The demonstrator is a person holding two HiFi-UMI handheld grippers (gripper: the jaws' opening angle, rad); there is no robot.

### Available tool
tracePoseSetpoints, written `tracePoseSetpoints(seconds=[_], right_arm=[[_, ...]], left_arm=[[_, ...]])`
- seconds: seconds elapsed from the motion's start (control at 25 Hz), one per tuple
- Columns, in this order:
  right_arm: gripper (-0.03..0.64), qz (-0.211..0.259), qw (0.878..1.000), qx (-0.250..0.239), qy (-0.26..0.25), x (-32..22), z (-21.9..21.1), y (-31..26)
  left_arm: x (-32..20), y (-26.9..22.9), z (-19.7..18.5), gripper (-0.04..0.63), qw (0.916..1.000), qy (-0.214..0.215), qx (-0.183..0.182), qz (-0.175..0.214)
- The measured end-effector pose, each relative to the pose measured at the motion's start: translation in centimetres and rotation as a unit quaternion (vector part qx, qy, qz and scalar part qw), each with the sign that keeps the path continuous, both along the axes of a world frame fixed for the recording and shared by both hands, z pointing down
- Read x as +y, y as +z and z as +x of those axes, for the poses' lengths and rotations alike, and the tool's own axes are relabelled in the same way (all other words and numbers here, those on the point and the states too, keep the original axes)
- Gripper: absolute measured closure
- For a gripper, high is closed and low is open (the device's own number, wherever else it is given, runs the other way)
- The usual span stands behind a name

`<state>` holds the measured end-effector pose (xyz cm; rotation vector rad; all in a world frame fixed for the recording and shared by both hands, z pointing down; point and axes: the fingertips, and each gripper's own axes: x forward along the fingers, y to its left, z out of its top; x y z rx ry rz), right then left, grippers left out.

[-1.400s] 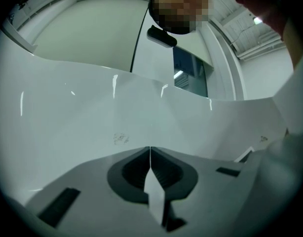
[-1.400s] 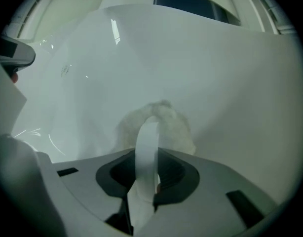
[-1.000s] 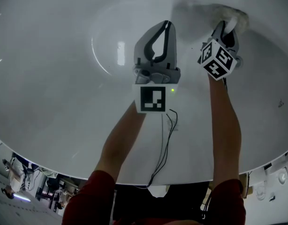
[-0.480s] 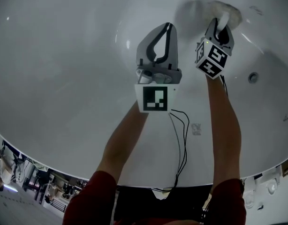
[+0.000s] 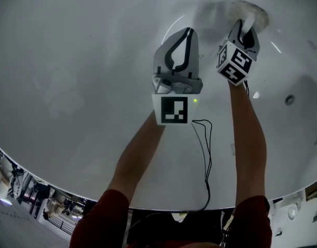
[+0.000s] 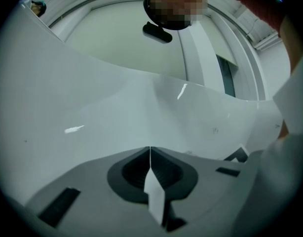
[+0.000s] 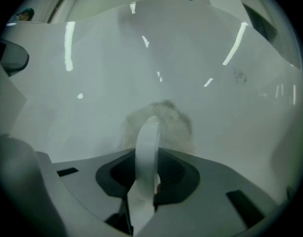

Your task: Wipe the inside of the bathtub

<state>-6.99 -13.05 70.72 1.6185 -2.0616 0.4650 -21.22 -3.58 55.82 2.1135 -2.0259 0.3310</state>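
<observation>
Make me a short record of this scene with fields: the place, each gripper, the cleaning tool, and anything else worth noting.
Place: inside of a glossy white bathtub
Left gripper: jaws together, holding nothing, beside the right one
Right gripper: shut on the white loop handle of the tool
Tool: fluffy pale grey wiping pad, lying against the tub surface just ahead of the right gripper
Other: thin black cable trailing from the left gripper; small round fitting in the tub at right
</observation>
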Motion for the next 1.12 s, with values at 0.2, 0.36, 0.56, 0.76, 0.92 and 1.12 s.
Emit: tracePoseSetpoints(seconds=[0.2,0.36,0.56,0.76,0.92,1.12], right_arm=[[0.522,-0.011,0.998,-0.022,-0.053,0.0,-7.0,-0.6],[0.522,-0.018,0.997,-0.026,-0.076,1.0,-10.0,-0.9],[0.522,-0.036,0.991,-0.042,-0.121,2.2,-12.6,-1.0],[0.522,-0.057,0.989,-0.036,-0.132,2.4,-12.3,-1.3],[0.522,-0.06,0.985,-0.041,-0.156,3.1,-11.2,-3.1],[0.522,-0.033,0.987,-0.064,-0.141,2.8,-7.4,-7.7]], left_arm=[[0.8,-0.2,-2.8,0.58,0.9998,-0.012,-0.005,-0.014],[1.2,-0.3,-4.8,0.58,0.9995,-0.027,0.0,-0.019],[1.1,-0.7,-5.3,0.58,0.999,-0.041,0.01,-0.01],[1.4,-2.0,-5.0,0.58,0.9995,-0.025,-0.005,-0.016],[1.3,-3.5,-3.5,0.58,0.9997,-0.025,-0.003,-0.006],[-0.5,-6.9,0.5,0.58,0.9998,-0.011,-0.002,0.014]])
